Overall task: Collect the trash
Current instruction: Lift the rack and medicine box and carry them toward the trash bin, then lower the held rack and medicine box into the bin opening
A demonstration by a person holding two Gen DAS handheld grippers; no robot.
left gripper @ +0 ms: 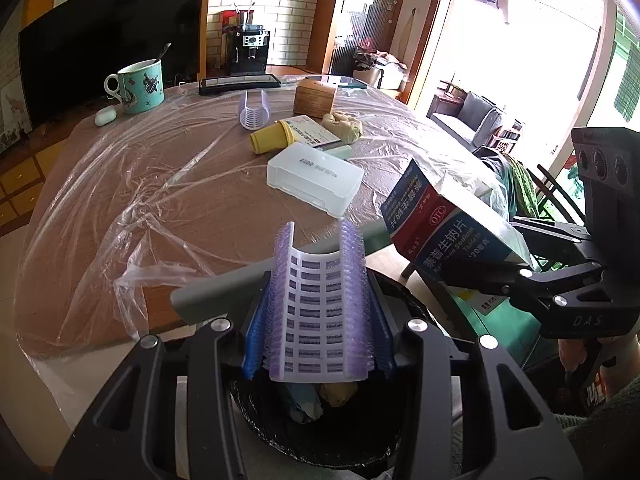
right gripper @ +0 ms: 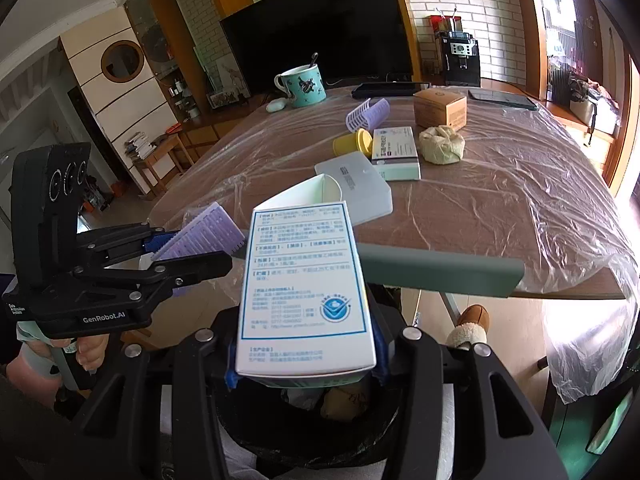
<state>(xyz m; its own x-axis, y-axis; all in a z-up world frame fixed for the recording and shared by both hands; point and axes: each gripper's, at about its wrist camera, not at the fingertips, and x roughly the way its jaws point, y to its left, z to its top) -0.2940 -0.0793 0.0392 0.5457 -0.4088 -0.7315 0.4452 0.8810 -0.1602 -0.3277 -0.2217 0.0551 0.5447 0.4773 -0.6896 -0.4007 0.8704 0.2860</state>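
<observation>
Lower centre of each view: your left gripper clamps the light, springy hair roller, right gripper pinches the crushable medicine box by its end, both over the bin

Both cams ride the grippers, tilted down over the near table edge. The left one looks across toward the far window side, the right one toward the TV. Both catch the mug and each other's gripper.
</observation>
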